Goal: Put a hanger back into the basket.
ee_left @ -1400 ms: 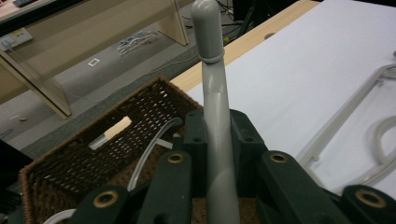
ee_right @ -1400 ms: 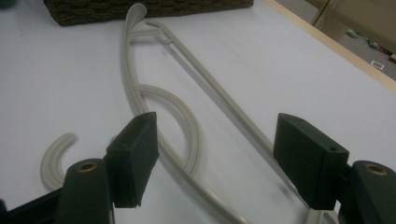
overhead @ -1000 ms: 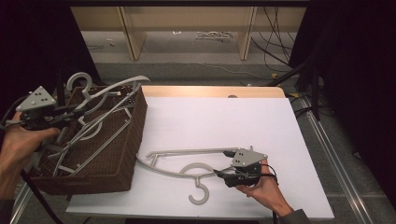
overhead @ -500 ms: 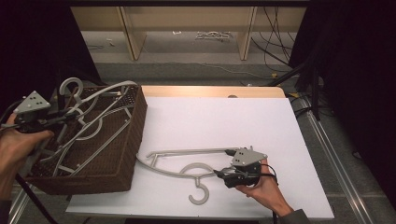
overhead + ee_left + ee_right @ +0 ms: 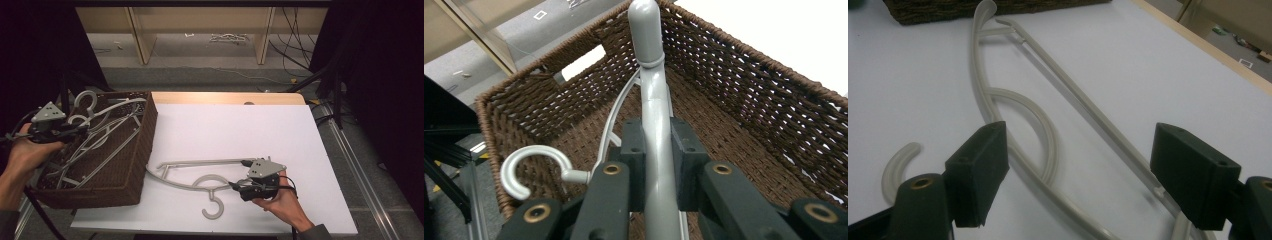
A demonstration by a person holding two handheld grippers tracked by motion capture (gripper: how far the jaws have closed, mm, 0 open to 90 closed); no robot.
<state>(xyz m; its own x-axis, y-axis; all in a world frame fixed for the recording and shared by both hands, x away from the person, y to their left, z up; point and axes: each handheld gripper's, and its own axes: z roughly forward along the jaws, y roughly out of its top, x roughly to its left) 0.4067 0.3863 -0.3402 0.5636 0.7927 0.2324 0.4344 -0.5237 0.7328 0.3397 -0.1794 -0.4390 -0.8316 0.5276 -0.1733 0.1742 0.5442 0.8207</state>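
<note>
A brown wicker basket (image 5: 142, 145) at the table's left holds several grey hangers. My left gripper (image 5: 75, 131) is over its left side, shut on the neck of one grey hanger (image 5: 646, 40) that points toward the basket's far wall (image 5: 744, 75). Beside it, another hanger's hook (image 5: 531, 167) curls up. A pale grey hanger (image 5: 200, 181) lies flat on the white table, hook toward the front edge. My right gripper (image 5: 240, 176) rests at that hanger's right end. Its jaws have just been opening, and they stand open (image 5: 1080, 150) with the hanger's arms (image 5: 1043, 125) between the pads, untouched.
The white tabletop (image 5: 240, 125) stretches behind and right of the lying hanger, with a wooden strip (image 5: 225, 97) along its far edge. Wooden shelf legs (image 5: 140, 35) and cables (image 5: 295, 30) are on the floor beyond. A metal rail (image 5: 350, 150) runs along the right side.
My left hand has sunk with its hanger, which now lies lower in the basket. The right hand and the hanger on the table have stayed in place.
</note>
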